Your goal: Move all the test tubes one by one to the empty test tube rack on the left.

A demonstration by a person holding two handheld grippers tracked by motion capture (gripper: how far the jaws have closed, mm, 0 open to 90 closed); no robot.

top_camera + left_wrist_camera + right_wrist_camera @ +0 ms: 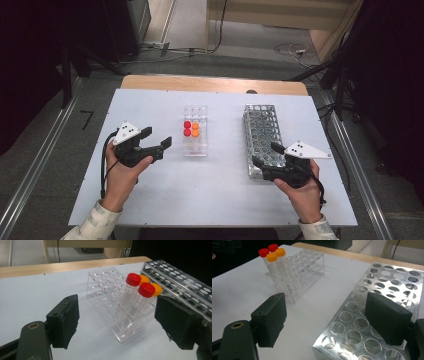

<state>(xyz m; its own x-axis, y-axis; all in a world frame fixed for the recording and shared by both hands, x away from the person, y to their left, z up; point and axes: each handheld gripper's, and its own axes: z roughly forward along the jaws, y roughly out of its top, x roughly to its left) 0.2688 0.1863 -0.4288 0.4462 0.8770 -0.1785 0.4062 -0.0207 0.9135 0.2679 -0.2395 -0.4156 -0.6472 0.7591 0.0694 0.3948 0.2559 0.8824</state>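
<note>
— Jaws on both grippers?
— Wide apart, nothing between them: left gripper (pixel 159 139), right gripper (pixel 265 154).
— And the tubes?
— Four capped tubes (pixel 191 128) stand in the clear rack (pixel 195 149) mid-table; the metal rack (pixel 263 134) sits nearer the right edge.

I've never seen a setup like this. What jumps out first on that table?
The bright caps: two red-capped tubes and two orange-capped tubes stand together in a clear plastic rack mid-table. Right of it lies a shiny metal rack full of empty holes. A person's hands hold the open left gripper and right gripper.
</note>
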